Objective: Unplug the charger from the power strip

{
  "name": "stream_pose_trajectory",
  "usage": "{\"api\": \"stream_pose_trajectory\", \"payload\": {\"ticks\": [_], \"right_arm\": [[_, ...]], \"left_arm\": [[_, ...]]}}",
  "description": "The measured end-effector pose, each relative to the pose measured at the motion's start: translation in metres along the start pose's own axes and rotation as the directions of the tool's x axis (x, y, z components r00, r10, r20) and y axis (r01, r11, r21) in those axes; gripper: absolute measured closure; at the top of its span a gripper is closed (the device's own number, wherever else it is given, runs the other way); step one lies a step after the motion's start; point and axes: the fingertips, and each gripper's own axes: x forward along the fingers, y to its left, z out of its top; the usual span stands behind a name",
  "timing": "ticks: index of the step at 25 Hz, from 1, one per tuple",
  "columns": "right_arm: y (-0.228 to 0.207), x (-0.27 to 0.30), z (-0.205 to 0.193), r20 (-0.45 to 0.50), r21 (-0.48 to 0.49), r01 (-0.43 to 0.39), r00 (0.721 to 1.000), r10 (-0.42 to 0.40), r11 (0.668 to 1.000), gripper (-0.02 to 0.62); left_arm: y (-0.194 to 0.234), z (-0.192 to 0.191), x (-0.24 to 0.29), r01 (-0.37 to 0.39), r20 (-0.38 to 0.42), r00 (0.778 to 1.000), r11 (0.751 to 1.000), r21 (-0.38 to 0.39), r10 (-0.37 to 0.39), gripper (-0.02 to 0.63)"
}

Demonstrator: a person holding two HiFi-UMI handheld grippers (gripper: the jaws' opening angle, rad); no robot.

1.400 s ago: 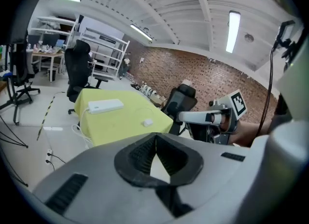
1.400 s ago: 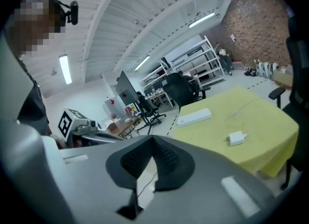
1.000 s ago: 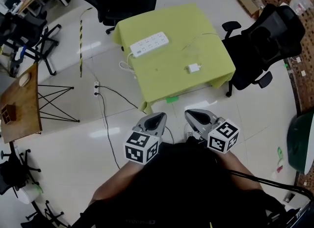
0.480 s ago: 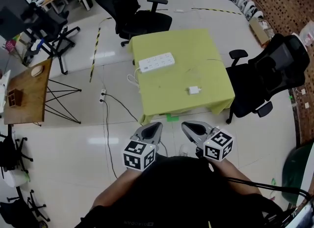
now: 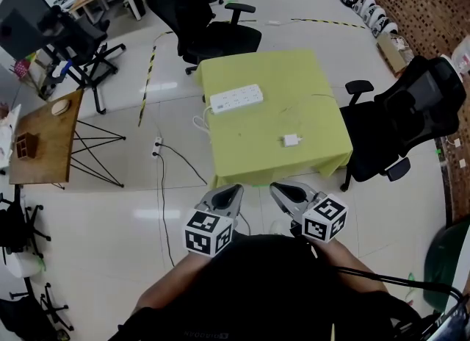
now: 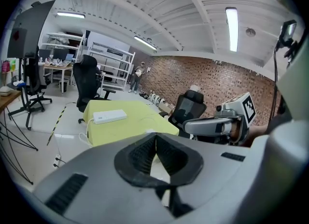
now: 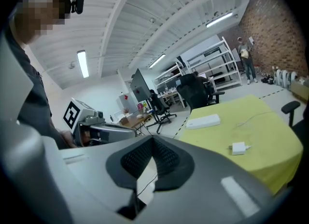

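Table (image 5: 246, 137) under yellow-green cloth, two grippers held just short of it.
Left gripper (image 5: 233, 187) and right gripper (image 5: 277, 187), jaws closed and empty, hover off its near edge; white power strip (image 5: 236, 98) lies far left, charger (image 5: 291, 140) near right, well apart, unplugged.

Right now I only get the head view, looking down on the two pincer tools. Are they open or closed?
Observer: The left gripper view looks straight along the left gripper. Its jaws are pressed together, with nothing between them.
Operator: And the other one?
Observer: The right gripper is the same in its own view, with its jaws together and empty.
Operator: What is overhead? My view only looks down.
Observer: A white ceiling with long strip lights, switched on.
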Motion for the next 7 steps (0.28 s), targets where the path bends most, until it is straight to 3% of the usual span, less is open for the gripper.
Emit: {"api": "stream_pose_trajectory", "payload": {"ticks": [7], "right_arm": [[-0.0030, 0.0027, 0.0038, 0.004, -0.001, 0.019, 1.000, -0.019, 1.000, 0.594]], "left_arm": [[0.0092, 0.0087, 0.0020, -0.001, 0.011, 1.000, 1.000, -0.010, 0.001, 0.598]]}}
